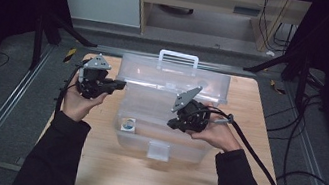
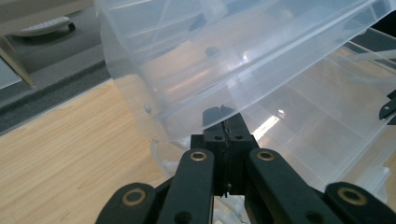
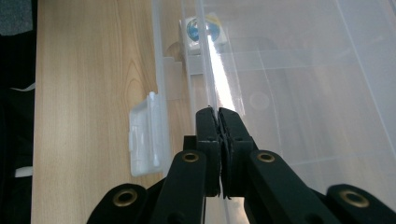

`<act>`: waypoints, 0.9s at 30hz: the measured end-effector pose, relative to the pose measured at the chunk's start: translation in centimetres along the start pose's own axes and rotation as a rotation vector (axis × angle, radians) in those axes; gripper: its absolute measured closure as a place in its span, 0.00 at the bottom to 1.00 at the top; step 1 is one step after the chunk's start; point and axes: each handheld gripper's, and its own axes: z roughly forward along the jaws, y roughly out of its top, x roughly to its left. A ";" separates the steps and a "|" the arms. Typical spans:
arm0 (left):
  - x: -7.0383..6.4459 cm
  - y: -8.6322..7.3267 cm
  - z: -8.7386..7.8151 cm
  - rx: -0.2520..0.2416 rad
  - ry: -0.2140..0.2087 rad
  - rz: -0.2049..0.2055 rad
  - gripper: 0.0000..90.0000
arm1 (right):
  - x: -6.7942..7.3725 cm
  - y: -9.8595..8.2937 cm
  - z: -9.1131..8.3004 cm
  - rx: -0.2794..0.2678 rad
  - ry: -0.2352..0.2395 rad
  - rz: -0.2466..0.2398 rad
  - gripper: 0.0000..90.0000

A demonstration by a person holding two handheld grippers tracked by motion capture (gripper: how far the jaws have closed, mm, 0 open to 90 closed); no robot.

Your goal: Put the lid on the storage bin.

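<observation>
High view: a clear plastic storage box (image 1: 168, 118) stands in the middle of the wooden desk (image 1: 103, 173), reaching toward the far edge, where its lid (image 1: 175, 76) is raised with the white handle (image 1: 178, 57) uppermost. A small printed cube (image 1: 128, 125) lies inside, near the front left corner. The left tool (image 1: 115, 84) is at the lid's left end; the right tool (image 1: 175, 122) reaches over the box's open top from the right.

Left gripper view: the left tool (image 2: 227, 125) has its jaws pressed together, and the lid's lower edge (image 2: 233, 100) runs right across their tips. Whether the thin plastic is pinched between them, I cannot tell.

Right gripper view: the right tool (image 3: 218, 114) is clamped on a thin clear wall (image 3: 205, 60) that runs away from the jaws, with the front latch (image 3: 144, 135) just to their left.

Judging by its look, the box is light, thin-walled and springy, smooth enough to slip in a pinch, and liable to flex or crack if squeezed hard. Rims and ribbed edges look like the stiffest holds; the handle suits carrying.
</observation>
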 end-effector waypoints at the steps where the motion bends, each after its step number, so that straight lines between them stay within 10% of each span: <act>1: 0.0 0.0 0.0 0.000 0.000 0.000 1.00 | 0.0 -0.1 0.0 -0.005 -0.003 0.003 0.97; 12: -0.1 -0.1 0.1 0.006 -0.007 0.004 1.00 | 0.5 -0.9 -1.5 -0.124 -0.066 0.053 0.91; 27: -0.2 -0.4 0.2 0.006 -0.011 0.011 1.00 | 0.4 -6.0 -4.9 -0.298 -0.285 0.358 0.87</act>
